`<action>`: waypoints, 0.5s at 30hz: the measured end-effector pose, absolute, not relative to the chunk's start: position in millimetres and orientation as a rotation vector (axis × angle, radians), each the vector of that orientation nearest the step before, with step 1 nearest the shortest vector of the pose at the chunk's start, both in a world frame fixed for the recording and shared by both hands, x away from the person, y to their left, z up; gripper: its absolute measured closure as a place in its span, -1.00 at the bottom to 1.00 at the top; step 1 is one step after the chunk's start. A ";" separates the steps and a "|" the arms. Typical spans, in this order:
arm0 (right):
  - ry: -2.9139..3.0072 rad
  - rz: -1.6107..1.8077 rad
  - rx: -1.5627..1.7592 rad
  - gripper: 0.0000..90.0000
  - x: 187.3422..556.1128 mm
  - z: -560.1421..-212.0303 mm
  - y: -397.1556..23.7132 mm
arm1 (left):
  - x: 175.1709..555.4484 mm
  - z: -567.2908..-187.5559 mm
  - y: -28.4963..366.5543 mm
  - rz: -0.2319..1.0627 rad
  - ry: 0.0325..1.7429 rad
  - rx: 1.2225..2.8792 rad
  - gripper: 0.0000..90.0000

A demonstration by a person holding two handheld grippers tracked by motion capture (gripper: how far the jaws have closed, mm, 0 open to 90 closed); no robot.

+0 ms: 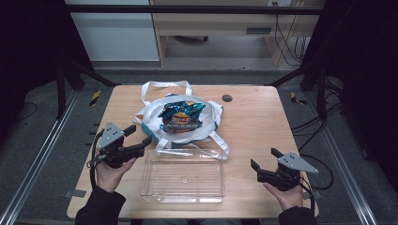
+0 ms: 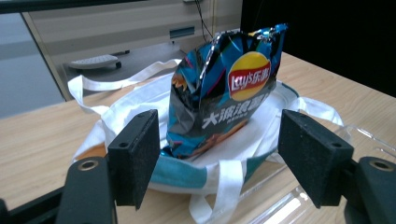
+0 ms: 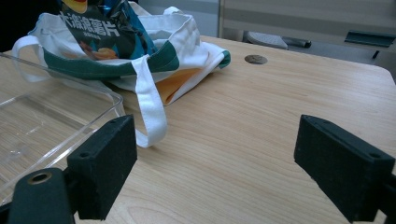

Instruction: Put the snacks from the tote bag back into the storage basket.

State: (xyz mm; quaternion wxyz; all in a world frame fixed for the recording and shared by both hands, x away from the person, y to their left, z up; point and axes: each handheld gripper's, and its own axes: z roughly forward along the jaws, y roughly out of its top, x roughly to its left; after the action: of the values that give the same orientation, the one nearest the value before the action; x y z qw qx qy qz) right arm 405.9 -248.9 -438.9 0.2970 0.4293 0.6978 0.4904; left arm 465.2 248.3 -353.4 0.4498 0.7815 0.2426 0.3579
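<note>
Pale wooden surface [image 1: 253, 117] carried a crinkled blue foil crisp packet [image 1: 181, 116] upon a white cloth bag [image 1: 152, 108], beside a clear rectangular plastic tray [image 1: 183, 176]; left gripper [image 1: 139, 136] and right gripper [image 1: 264, 158] held their fingers apart.

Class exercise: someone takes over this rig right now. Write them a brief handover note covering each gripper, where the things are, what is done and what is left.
Left gripper: open, empty, aimed at the chip bag, close to the tote.
Right gripper: open, empty, over bare table right of the tray.
Chip bag stands in the white tote at mid-table; the clear tray lies empty in front of it.
Done: nothing gripped yet.
Left: probably grip the chip bag and move it, perhaps into the tray.
</note>
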 end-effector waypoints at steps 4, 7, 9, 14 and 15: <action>1.854 1.305 1.141 -0.70 405.8 -438.8 -249.0 | 468.8 -350.2 241.6 0.875 0.650 1.889 -0.35; 1.855 1.306 1.142 -0.70 405.7 -438.8 -249.1 | 473.5 -347.3 237.3 0.869 0.653 1.881 -0.35; 1.855 1.306 1.143 -0.70 405.9 -438.8 -249.0 | 476.1 -346.1 235.3 0.863 0.652 1.881 -0.35; 1.858 1.305 1.144 -0.70 406.0 -438.9 -249.0 | 482.5 -345.1 229.1 0.863 0.662 1.889 -0.34; 1.859 1.305 1.144 -0.70 406.0 -438.9 -248.9 | 483.9 -345.0 227.9 0.865 0.664 1.894 -0.34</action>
State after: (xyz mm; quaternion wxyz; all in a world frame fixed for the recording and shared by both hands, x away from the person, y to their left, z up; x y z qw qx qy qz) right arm 406.0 -248.9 -438.9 0.2947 0.4300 0.6984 0.4905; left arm 483.9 227.9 -345.0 0.4600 0.7695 0.2696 0.3515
